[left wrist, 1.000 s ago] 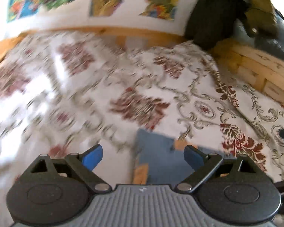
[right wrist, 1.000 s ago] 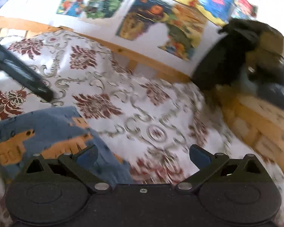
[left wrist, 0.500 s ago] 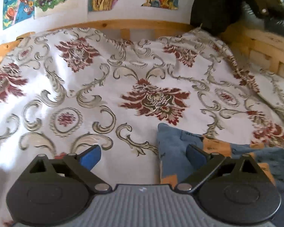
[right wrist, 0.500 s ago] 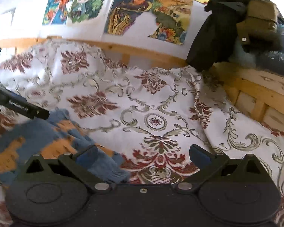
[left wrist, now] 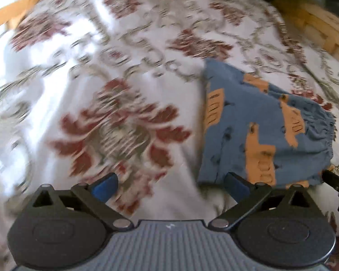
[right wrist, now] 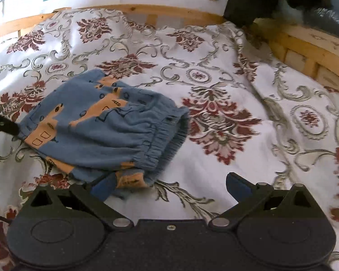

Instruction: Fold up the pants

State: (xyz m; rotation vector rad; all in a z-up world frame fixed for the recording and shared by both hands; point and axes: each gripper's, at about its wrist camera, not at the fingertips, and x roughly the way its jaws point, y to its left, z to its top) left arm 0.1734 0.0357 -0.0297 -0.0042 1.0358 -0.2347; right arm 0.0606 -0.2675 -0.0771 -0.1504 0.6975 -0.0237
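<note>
The left gripper (left wrist: 170, 184) is spread wide and empty, its right finger just at the near edge of the pants (left wrist: 260, 126). The right gripper (right wrist: 169, 185) gapes equally wide, holding nothing, its left finger beside a hem. The blue-and-orange pants lie folded on the floral bedspread (right wrist: 226, 72), within a wooden bed frame (right wrist: 305, 45).

**Pants dropped into a folded bundle**

Over the last second I saw the pants (right wrist: 101, 131) go from a crumpled heap at the frame edges to a compact folded bundle lying on the bedspread (right wrist: 226, 79), waistband toward my right. My left gripper (left wrist: 169, 184) swung from beside the cloth to its near left corner. My right gripper (right wrist: 171, 185) dropped lower, its left finger (right wrist: 104, 186) now under the bundle's near edge.
</note>
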